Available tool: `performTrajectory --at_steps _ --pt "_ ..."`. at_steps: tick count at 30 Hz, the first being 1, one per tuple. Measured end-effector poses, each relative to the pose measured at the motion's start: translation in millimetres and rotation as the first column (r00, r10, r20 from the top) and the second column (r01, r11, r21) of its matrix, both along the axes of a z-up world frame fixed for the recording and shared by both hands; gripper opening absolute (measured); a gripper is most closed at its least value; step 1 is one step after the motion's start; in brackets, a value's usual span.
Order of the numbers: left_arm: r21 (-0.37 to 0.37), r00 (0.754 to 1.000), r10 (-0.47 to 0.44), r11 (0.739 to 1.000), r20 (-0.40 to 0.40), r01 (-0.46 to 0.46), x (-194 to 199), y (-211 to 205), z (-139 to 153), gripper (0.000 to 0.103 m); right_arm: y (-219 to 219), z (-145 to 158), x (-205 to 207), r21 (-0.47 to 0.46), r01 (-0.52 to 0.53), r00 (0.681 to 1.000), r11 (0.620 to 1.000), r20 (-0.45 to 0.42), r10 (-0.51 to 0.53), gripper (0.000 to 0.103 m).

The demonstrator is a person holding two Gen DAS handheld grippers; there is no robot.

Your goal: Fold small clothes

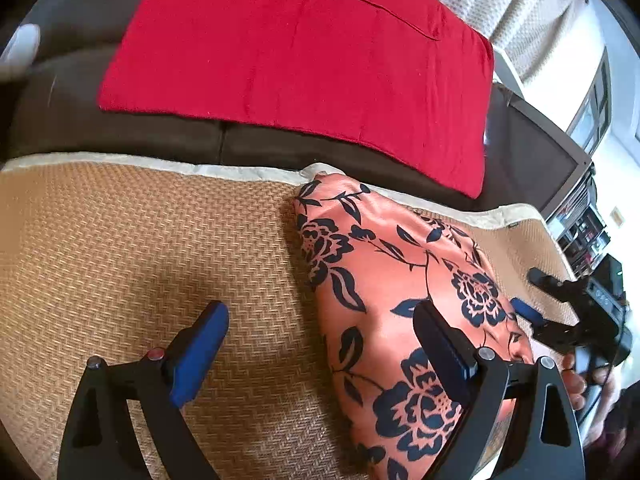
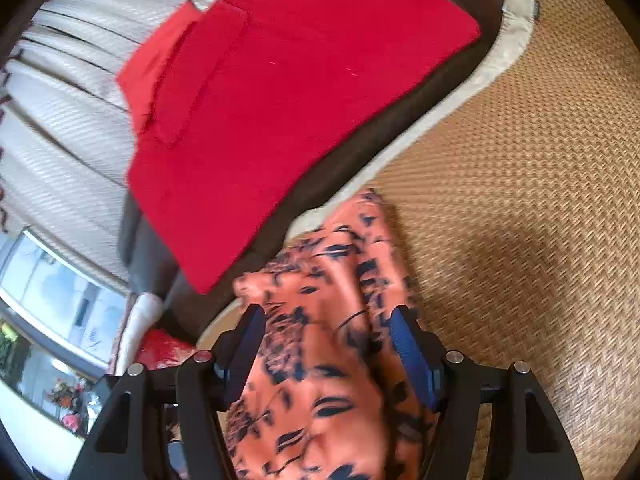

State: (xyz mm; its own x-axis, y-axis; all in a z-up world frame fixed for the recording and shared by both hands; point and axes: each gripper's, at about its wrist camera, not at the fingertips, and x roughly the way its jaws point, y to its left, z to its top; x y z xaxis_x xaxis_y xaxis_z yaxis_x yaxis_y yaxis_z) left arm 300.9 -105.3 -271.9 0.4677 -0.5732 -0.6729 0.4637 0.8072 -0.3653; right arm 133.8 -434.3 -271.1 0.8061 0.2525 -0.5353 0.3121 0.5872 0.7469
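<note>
Nearest, the left gripper (image 1: 320, 344) stands wide apart and the right gripper (image 2: 332, 344) straddles, unclamped, the orange floral garment (image 1: 384, 280) on the woven mat (image 1: 140, 248), beyond which lie a red cloth (image 1: 300, 52), dark sofa (image 1: 120, 132) and pale curtains (image 2: 72, 120).

Smooth, faintly sheeny floral cloth (image 1: 384, 280) on rough woven mat (image 1: 140, 248); matt red fabric (image 1: 304, 52).

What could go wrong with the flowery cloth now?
The flowery cloth is bunched up on the woven mat, so a fold might come out crooked. The left tongs are open, with one finger over the cloth, and the right tongs straddle it without visibly pinching, so either could grab too many layers.
</note>
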Motion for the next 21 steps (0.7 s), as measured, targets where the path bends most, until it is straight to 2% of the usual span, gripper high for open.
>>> performTrajectory --at_steps 4,7,10,15,21 --pt "0.032 0.999 -0.033 0.999 -0.001 0.033 -2 -18 -5 0.094 -7 -10 10 -0.016 0.004 0.998 1.000 -0.059 -0.005 0.070" --pt "0.061 0.998 -0.050 0.997 0.025 0.048 -7 -32 -5 0.094 -11 -20 16 0.010 -0.001 0.996 1.000 -0.089 0.002 0.072" --pt "0.071 0.998 -0.043 0.997 0.046 0.040 -8 -43 -4 0.094 -10 -22 18 0.016 -0.013 0.997 1.000 -0.081 0.014 0.072" --pt "0.101 0.997 0.001 0.995 0.083 -0.010 -4 -38 0 0.094 -6 -17 20 0.001 -0.028 0.998 1.000 -0.062 0.028 0.072" --pt "0.169 0.988 0.023 0.984 0.154 -0.049 -6 -42 3 0.094 -9 -15 15 0.008 -0.022 0.998 1.000 -0.054 0.022 0.072"
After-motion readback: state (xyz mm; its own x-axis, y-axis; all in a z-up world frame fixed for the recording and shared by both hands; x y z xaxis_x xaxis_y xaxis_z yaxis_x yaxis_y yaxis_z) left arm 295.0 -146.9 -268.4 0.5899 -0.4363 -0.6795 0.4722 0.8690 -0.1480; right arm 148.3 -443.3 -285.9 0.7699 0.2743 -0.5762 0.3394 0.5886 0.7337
